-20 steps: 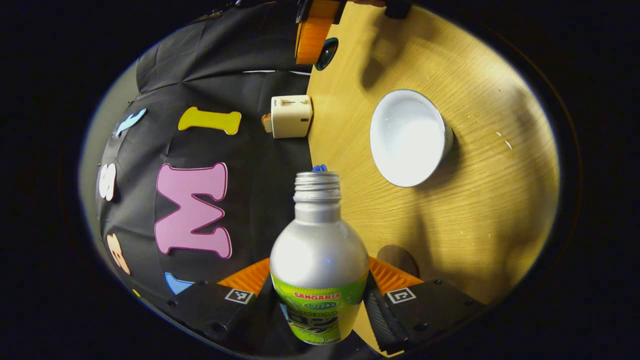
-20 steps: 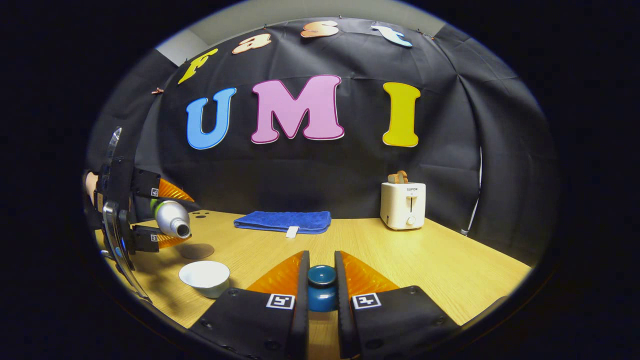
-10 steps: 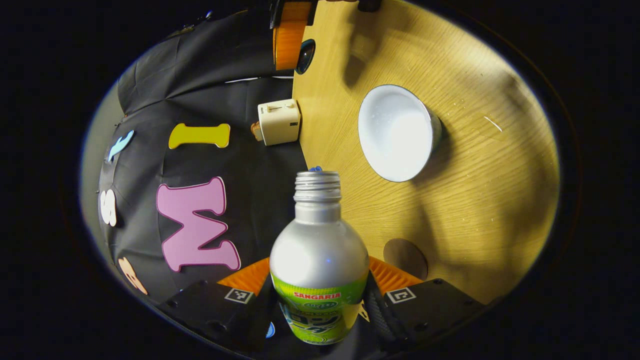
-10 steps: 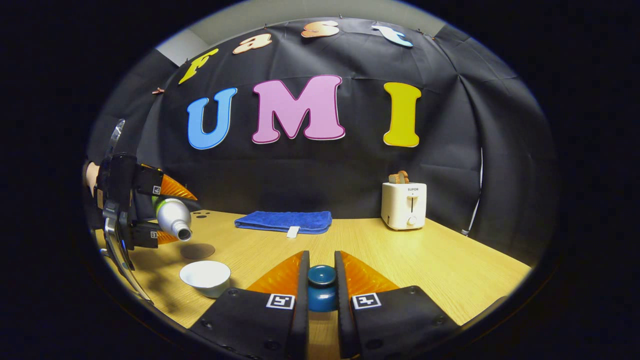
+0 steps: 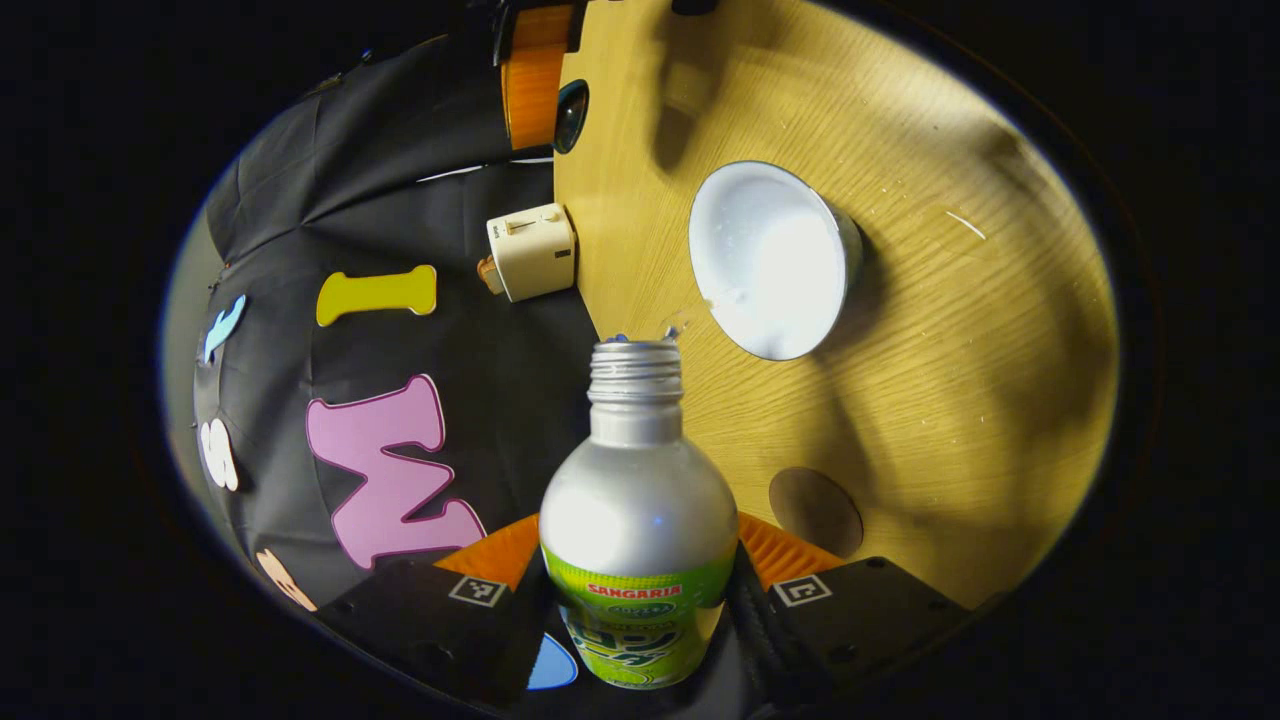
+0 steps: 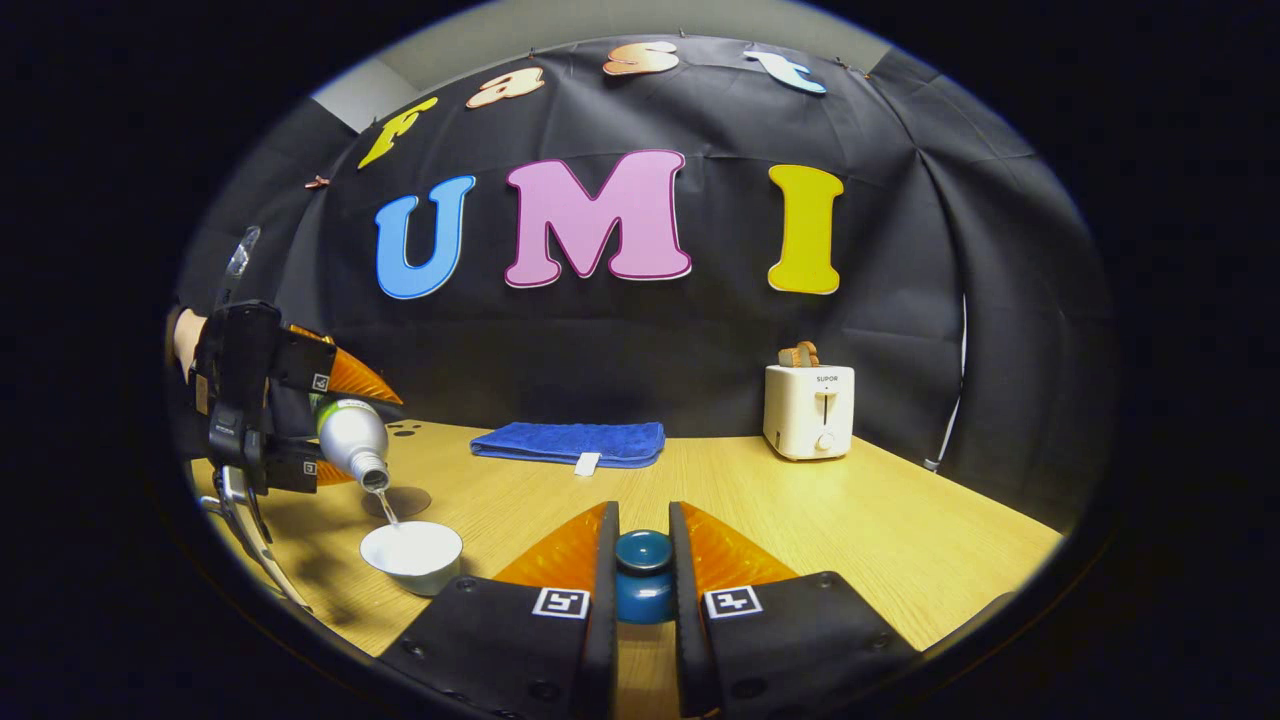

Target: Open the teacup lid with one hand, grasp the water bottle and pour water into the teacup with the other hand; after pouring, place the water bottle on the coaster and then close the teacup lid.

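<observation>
the wooden table [image 6: 880,520] lies bare across its middle and right in the right gripper view, giving a wide lane. at the back edge a folded blue towel [image 6: 567,442] lies flat, with a toaster [image 6: 807,410] standing well apart to its right (the tallest thing on that side). on the left the room is tight: the left gripper [image 6: 320,425] holds the tilted water bottle [image 6: 352,440] just above the open teacup [image 6: 412,555], and the coaster [image 6: 396,500] lies just behind the cup. the right gripper [image 6: 643,570], clamped on the teacup lid [image 6: 643,575], hangs over the table's near edge.

Sharp, fisheye-bent pictures; bright overhead light casts soft shadows across the table [image 5: 930,400].
</observation>
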Tool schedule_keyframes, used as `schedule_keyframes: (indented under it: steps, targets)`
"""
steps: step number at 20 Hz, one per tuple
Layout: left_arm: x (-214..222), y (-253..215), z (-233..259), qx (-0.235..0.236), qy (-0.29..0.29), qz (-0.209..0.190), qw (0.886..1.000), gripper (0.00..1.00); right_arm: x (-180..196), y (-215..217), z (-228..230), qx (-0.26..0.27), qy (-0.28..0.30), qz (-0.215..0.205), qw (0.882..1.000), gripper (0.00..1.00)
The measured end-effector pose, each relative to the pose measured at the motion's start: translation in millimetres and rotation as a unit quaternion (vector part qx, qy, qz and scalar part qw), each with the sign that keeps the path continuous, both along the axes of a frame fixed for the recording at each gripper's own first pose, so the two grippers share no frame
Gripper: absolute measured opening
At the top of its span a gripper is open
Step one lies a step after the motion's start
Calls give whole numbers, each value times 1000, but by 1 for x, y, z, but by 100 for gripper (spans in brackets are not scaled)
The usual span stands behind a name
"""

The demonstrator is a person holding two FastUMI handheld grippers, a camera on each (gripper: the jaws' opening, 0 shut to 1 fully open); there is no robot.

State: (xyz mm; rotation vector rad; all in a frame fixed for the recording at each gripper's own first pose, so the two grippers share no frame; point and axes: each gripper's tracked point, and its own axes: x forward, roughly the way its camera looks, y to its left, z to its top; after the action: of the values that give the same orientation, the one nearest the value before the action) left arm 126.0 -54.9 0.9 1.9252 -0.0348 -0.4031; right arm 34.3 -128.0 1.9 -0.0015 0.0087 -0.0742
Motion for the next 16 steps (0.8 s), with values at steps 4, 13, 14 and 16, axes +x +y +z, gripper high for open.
schedule_keyframes:
  steps: [4,13,14,16]
  targets:
    - [-1,-3,-1,13,-2,-4,1000,81,-1,-1,0,0,0,0,1000,27]
    - [4,-2,0,49,-3,0,999,83,-1,-1,0,0,0,0,1000,27]
    - [3,-1,0,55,-4,2,998,83,-1,0,0,0,0,0,1000,27]
    - [5,0,2,66,-5,4,998,82,0,0,0,0,0,0,1000,27]
